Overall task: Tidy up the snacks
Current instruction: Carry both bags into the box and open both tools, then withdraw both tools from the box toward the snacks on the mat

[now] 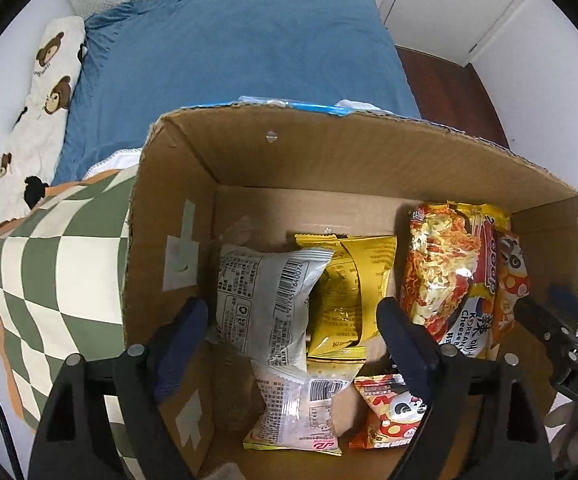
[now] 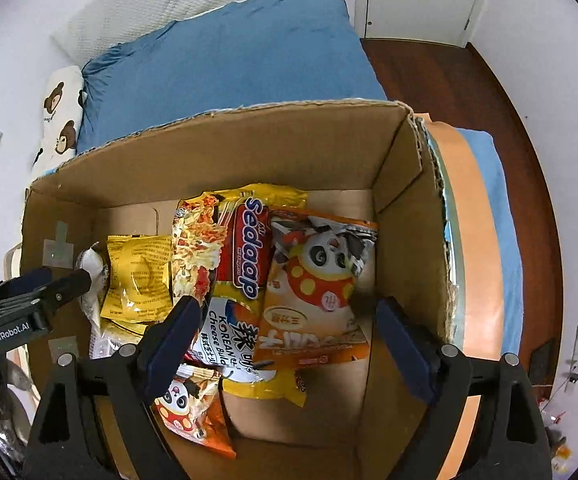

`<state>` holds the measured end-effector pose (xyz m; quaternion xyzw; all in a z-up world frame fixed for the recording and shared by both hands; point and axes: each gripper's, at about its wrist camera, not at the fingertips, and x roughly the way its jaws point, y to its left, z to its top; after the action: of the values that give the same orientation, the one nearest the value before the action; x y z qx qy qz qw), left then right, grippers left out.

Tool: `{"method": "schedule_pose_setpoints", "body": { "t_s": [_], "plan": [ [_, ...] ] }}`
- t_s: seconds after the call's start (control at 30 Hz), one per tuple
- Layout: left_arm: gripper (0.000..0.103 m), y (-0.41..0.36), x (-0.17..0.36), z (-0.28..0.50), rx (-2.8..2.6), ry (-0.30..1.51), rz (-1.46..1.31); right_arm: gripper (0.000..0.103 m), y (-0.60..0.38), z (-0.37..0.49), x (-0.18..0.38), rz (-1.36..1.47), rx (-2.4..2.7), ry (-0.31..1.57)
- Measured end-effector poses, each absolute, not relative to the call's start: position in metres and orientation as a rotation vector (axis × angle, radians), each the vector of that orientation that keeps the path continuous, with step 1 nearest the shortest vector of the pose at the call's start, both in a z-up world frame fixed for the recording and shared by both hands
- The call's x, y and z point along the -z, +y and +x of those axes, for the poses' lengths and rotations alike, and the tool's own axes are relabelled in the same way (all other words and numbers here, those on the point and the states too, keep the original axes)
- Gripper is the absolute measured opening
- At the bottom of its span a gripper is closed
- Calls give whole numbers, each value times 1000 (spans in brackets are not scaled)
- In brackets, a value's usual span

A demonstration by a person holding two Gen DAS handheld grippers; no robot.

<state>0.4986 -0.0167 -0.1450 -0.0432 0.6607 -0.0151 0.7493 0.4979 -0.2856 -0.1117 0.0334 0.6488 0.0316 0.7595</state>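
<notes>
Both hand-held grippers, left (image 1: 293,332) and right (image 2: 289,332), gape above crinkly packets in a cardboard box (image 1: 369,152).

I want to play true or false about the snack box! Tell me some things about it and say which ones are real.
1. The snacks sit inside a cardboard box. True.
2. The Sedaap noodle packet is purple. False: it is yellow and red.
3. Two orange packets with a panda show in the box: a big panda packet and a small panda packet. True.
4. The left gripper squeezes a packet tightly. False: its jaws are wide open, holding nothing.
5. The right gripper has its jaws open. True.
6. The blanket behind the box is red. False: it is blue.
</notes>
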Motion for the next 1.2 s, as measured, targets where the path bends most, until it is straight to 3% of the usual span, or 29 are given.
{"method": "schedule_pose_setpoints", "body": {
  "t_s": [0.57,1.2],
  "plan": [
    [86,-37,106,450,55,1329,-67,96,-271,454,84,28,-78,1331],
    [86,-55,13,342,103,1049,-39,96,-273,336,-17,19,-75,1075]
  ]
}}
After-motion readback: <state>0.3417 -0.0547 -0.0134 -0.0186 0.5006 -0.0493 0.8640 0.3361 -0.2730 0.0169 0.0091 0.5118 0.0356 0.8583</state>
